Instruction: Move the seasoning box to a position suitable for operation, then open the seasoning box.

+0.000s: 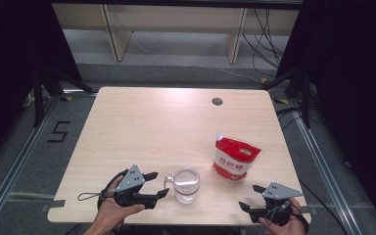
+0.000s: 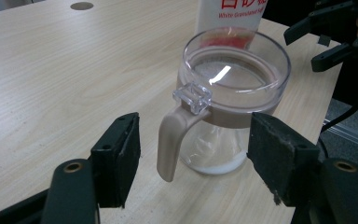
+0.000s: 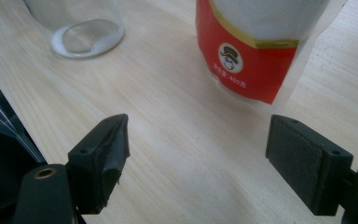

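Observation:
A clear glass jar (image 1: 186, 185) with a transparent lid and a beige handle (image 2: 172, 140) stands near the table's front edge, a little white powder in its bottom. My left gripper (image 1: 160, 184) is just left of it and open; in the left gripper view (image 2: 193, 163) the handle points between the pads without touching either. A red and white sugar pouch (image 1: 236, 158) stands upright to the jar's right. My right gripper (image 1: 249, 197) rests at the front right, open and holding nothing, with the pouch (image 3: 261, 42) and the jar's base (image 3: 81, 28) ahead of it.
The light wooden table (image 1: 142, 127) has a round cable hole (image 1: 217, 101) near its far edge. Its front edge runs close under both hands. Dark curtains and stands flank the table, and cables lie on the floor beyond.

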A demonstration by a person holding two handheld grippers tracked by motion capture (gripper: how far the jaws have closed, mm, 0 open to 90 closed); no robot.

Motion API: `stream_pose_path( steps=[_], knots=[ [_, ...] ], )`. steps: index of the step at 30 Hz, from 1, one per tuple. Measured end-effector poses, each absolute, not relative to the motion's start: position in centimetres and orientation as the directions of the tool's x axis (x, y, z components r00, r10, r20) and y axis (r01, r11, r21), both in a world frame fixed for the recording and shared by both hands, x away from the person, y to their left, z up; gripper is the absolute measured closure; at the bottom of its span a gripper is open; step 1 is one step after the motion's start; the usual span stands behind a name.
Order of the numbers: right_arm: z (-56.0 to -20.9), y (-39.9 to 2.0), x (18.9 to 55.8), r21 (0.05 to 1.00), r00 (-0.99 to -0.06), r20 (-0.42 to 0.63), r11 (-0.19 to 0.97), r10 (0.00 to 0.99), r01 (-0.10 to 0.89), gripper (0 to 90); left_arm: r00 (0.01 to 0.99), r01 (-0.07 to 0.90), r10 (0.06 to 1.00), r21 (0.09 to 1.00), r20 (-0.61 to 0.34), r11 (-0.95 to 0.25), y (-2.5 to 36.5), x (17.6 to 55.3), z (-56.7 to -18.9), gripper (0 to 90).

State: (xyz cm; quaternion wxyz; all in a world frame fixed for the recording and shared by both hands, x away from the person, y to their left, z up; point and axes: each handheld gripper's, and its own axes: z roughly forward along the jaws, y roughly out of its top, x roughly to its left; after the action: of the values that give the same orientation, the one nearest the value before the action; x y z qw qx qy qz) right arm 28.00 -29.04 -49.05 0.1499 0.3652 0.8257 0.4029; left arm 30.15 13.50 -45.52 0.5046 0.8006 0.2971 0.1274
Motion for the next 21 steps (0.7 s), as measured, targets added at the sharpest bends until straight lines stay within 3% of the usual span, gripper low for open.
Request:
stream_pose_path(
  steps=[13, 21],
  knots=[
    [-49.2, -29.1, 28.3, 0.775, -0.702, 0.029, 0.427, 0.712, 0.466, 22.2, 0.790, 0.346, 0.601, 0.898, -0.123, -0.271, 13.8, 30.3, -44.0, 45.5],
    [-49.1, -29.0, 28.3, 0.777, -0.705, 0.032, 0.426, 0.709, 0.464, 22.2, 0.782, 0.315, 0.615, 0.916, -0.102, -0.249, 13.4, 30.7, -43.0, 69.0]
  ],
)
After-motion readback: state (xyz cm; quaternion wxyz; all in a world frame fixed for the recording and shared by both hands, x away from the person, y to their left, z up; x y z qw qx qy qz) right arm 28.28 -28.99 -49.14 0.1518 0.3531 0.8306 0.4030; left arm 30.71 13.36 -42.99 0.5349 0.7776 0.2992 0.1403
